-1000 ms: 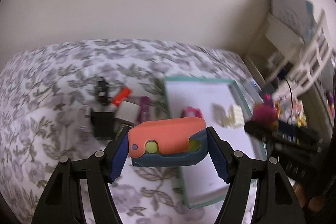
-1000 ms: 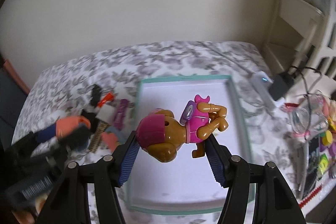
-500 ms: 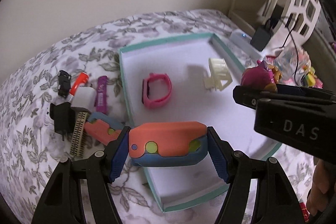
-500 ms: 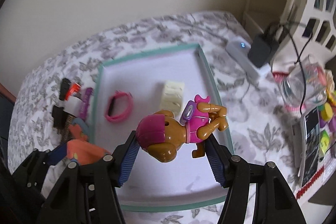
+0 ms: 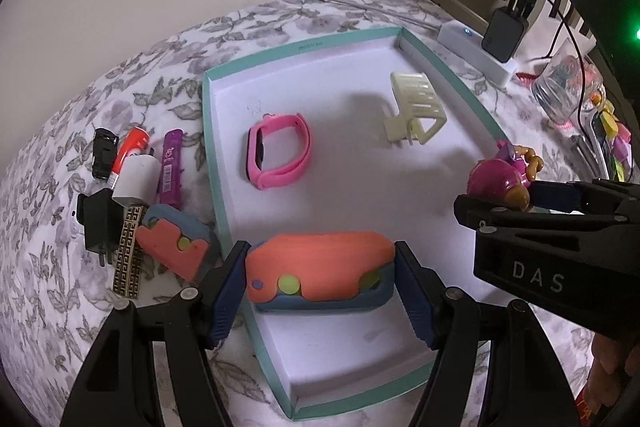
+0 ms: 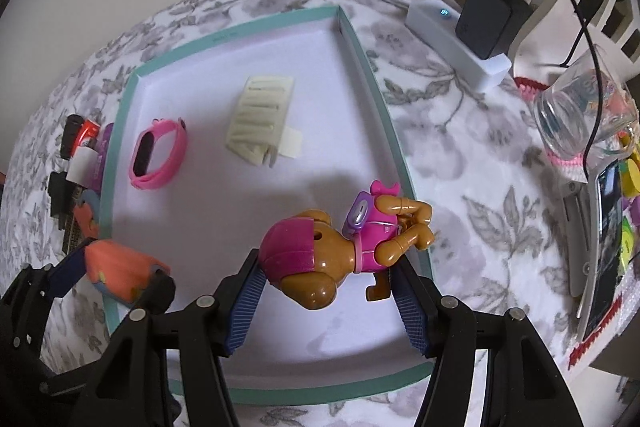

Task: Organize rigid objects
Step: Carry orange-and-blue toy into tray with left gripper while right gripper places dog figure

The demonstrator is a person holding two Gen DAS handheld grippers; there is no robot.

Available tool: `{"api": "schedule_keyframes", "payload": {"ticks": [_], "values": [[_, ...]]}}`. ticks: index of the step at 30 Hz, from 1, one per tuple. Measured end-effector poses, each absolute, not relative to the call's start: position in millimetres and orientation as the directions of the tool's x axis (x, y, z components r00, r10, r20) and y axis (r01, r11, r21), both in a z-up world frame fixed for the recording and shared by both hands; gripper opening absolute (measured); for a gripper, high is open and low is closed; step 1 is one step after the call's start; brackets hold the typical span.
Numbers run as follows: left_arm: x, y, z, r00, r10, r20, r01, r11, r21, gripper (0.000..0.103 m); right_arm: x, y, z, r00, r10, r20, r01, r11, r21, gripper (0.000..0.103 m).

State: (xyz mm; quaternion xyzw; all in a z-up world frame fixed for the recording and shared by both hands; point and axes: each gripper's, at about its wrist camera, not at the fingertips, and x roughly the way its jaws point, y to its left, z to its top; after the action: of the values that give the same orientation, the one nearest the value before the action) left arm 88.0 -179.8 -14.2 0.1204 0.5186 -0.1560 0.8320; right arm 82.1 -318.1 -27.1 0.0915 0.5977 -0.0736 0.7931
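My left gripper (image 5: 320,279) is shut on an orange and blue toy case (image 5: 318,273), held above the near left part of the teal-rimmed white tray (image 5: 304,47). My right gripper (image 6: 326,277) is shut on a brown and pink toy dog figure (image 6: 316,255), hanging over the tray's near right side (image 6: 394,135). Both show in each other's view: the dog figure (image 5: 502,177) at the right, the orange case (image 6: 120,269) at the lower left. Inside the tray lie a pink wristband (image 5: 278,151) and a cream hair claw (image 5: 416,107).
Left of the tray on the floral bedspread (image 5: 60,307) lie a second orange and blue case (image 5: 176,245), a black plug (image 5: 98,223), a white adapter (image 5: 134,179), a purple stick (image 5: 170,159) and a red tube (image 5: 130,147). A power strip (image 6: 452,39), a glass (image 6: 580,107) and clutter sit at the right.
Both grippers have sunk toward the tray, which now looks larger and closer. The left one has swung over the tray's near left edge. Each still holds its toy.
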Motion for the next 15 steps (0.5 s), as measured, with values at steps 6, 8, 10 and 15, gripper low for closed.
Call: {"api": "schedule_keyframes", "payload": {"ticks": [6, 8, 10, 15], "values": [[86, -183, -16, 0.397, -0.129, -0.909, 0.384, 0.922, 0.037, 0.072, 80, -317, -25, 0.266, -0.016, -0.964, 0.206, 0.978, 0.040, 0.066], [86, -183, -15, 0.397, -0.128, -0.909, 0.381, 0.924, 0.036, 0.072, 81, -315, -24, 0.267, -0.024, -0.963, 0.200, 0.979, 0.031, 0.068], [84, -183, -13, 0.399, -0.132, -0.907, 0.379, 0.925, 0.032, 0.072, 81, -312, -22, 0.271, -0.027, -0.962, 0.187, 0.982, 0.025, 0.071], [84, -177, -5, 0.426, -0.131, -0.895, 0.363, 0.931, 0.037, 0.073, 79, -313, -16, 0.296, -0.010, -0.955, 0.198, 0.979, 0.051, 0.077]]}}
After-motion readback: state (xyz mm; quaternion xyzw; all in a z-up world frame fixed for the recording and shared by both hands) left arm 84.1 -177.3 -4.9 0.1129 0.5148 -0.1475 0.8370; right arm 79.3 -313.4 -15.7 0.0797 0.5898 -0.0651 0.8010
